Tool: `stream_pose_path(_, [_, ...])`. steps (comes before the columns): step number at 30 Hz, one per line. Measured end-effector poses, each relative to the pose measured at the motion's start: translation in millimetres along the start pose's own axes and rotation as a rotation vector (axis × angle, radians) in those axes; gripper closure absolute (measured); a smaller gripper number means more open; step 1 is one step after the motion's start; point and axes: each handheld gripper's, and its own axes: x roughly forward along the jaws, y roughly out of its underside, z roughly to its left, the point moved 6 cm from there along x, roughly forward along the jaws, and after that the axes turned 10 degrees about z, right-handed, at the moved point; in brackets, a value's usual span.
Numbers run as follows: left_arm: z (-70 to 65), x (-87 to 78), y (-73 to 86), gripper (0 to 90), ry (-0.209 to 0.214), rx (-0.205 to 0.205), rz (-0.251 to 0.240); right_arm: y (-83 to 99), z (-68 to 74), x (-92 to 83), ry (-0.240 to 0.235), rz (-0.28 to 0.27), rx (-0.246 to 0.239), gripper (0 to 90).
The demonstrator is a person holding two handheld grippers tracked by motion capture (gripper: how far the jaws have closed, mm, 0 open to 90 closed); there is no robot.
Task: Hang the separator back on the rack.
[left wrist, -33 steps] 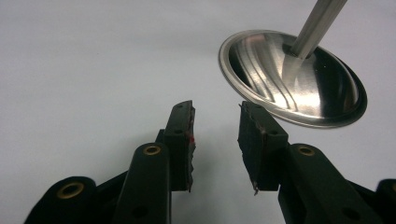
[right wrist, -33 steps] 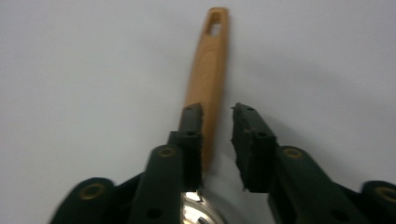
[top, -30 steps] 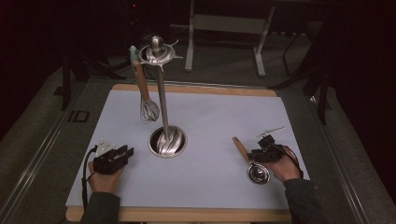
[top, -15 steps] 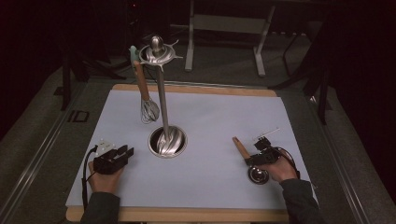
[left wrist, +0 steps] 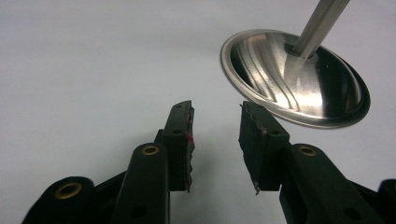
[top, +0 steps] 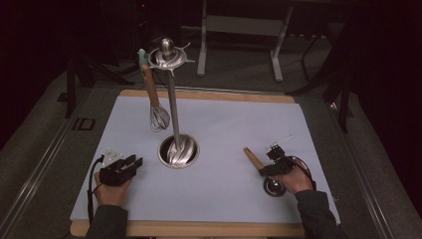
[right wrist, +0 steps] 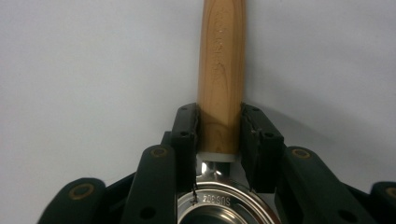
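Note:
A small ladle lies at the right of the white mat, with a wooden handle (top: 253, 158) and a steel bowl (top: 273, 187). My right gripper (top: 263, 171) reaches over the bowl (right wrist: 219, 207) along the handle (right wrist: 222, 56). Its jaws have just been closing, and both pads now sit against the handle's sides near the ferrule. My left gripper (top: 133, 163) rests on the mat at the left, open (left wrist: 215, 109) and empty. It points toward the utensil stand's round steel base (left wrist: 299, 79).
The stand's base (top: 178, 151) sits mid-mat with a tall pole (top: 172, 107) and a hook crown on top. A wooden-handled whisk (top: 159, 118) hangs from it at the left. The mat (top: 229, 124) lies on a wooden board; dark floor and furniture legs lie beyond.
My right gripper has slid a little left and nearer along the ladle, and its jaws have come in onto the handle. The left gripper and the stand have not moved.

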Motion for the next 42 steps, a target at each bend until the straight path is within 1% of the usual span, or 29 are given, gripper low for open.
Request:
stream_pose_path(3, [-0.2, 0.0, 0.0, 64.5, 0.0, 0.001, 0.0, -0.9, 1.5, 0.2, 0.005, 0.003, 0.006, 68.7])
stream_pose_path(9, [-0.3, 0.0, 0.1, 64.6, -0.002, 0.002, 0.002, -3.7, 4.6, 0.8, 0.012, 0.014, -0.004, 68.9])
stream_pose_path(11, [-0.5, 0.0, 0.1, 64.5, -0.002, 0.001, 0.002, -4.0, 4.9, 0.9, 0.018, 0.022, -0.002, 68.8])
stream_pose_path(12, [-0.5, 0.0, 0.1, 64.5, -0.002, 0.001, 0.001, -4.8, 4.7, 1.4, 0.017, 0.036, 0.0, 68.7])
stream_pose_path(15, [-0.6, 0.1, 0.1, 64.5, -0.003, 0.002, 0.002, -6.0, 4.3, 2.0, 0.016, 0.042, 0.003, 68.3])
stream_pose_path(16, [-0.8, 0.4, 0.0, 64.4, -0.004, 0.002, 0.003, -6.6, 5.1, 2.2, 0.023, 0.051, 0.004, 68.3])
stream_pose_path(19, [-0.9, 0.6, 0.0, 64.5, -0.005, 0.004, 0.003, -7.1, 5.6, 2.4, 0.032, 0.058, 0.0, 68.6])
stream_pose_path(21, [-0.8, 0.4, 0.0, 64.4, -0.006, 0.004, 0.003, -7.6, 6.6, 2.2, 0.046, 0.06, -0.017, 69.0])
stream_pose_path(24, [-0.7, 0.5, 0.0, 64.4, -0.004, 0.002, 0.003, -8.8, 8.0, 2.3, 0.026, 0.029, -0.013, 69.6])
stream_pose_path(25, [-0.7, 0.5, 0.0, 64.4, -0.004, 0.002, 0.003, -8.8, 8.0, 2.3, 0.026, 0.029, -0.013, 69.6])
stream_pose_path(26, [-0.6, 0.4, 0.1, 64.3, -0.004, 0.002, 0.003, -10.0, 10.3, 2.9, 0.0, 0.008, -0.014, 69.8])
stream_pose_path(29, [-0.7, 0.3, 0.1, 64.3, -0.004, 0.002, 0.002, -11.3, 12.7, 3.4, -0.004, -0.001, -0.018, 69.9])
stream_pose_path(30, [-0.6, 0.2, 0.1, 64.3, -0.003, 0.001, 0.003, -13.3, 15.0, 2.4, -0.015, -0.018, -0.021, 69.9])
stream_pose_path(31, [-0.6, 0.2, 0.1, 64.3, -0.003, 0.001, 0.003, -13.3, 15.0, 2.4, -0.015, -0.018, -0.021, 69.9])
stream_pose_path(32, [-0.6, 0.3, 0.1, 64.3, -0.003, 0.001, 0.003, -15.8, 17.1, -0.1, -0.023, -0.039, -0.023, 70.0])
stream_pose_path(33, [-0.6, 0.3, 0.1, 64.3, -0.003, 0.001, 0.003, -15.8, 17.1, -0.1, -0.023, -0.039, -0.023, 70.0])
stream_pose_path(34, [-0.5, 0.3, 0.1, 64.3, -0.003, 0.001, 0.004, -18.6, 19.1, -2.7, -0.022, -0.057, -0.028, 70.0])
stream_pose_path(35, [-0.5, 0.3, 0.1, 64.3, -0.003, 0.001, 0.004, -18.6, 19.1, -2.7, -0.022, -0.057, -0.028, 70.0])
stream_pose_path(36, [-0.4, 0.3, 0.1, 64.3, -0.003, 0.0, 0.004, -21.3, 20.9, -5.1, -0.019, -0.076, -0.032, 70.0])
stream_pose_path(37, [-0.4, 0.3, 0.1, 64.3, -0.003, 0.0, 0.004, -21.3, 20.9, -5.1, -0.019, -0.076, -0.032, 70.0])
stream_pose_path(38, [-0.4, 0.3, 0.1, 64.3, -0.003, 0.0, 0.004, -24.2, 22.2, -7.2, -0.013, -0.101, -0.032, 70.0])
stream_pose_path(39, [-0.4, 0.3, 0.1, 64.2, -0.003, 0.0, 0.004, -24.2, 22.2, -7.2, -0.013, -0.101, -0.032, 70.0])
stream_pose_path(40, [-0.4, 0.3, 0.1, 64.2, -0.003, 0.001, 0.005, -26.3, 23.7, -9.1, -0.011, -0.118, -0.032, 70.1])
stream_pose_path(41, [-0.4, 0.3, 0.1, 64.3, -0.003, 0.001, 0.005, -26.3, 23.7, -9.1, -0.011, -0.118, -0.032, 70.1])
stream_pose_path(42, [-0.4, 0.2, 0.1, 64.2, -0.003, 0.001, 0.005, -28.1, 25.4, -11.1, -0.003, -0.132, -0.037, 70.1])
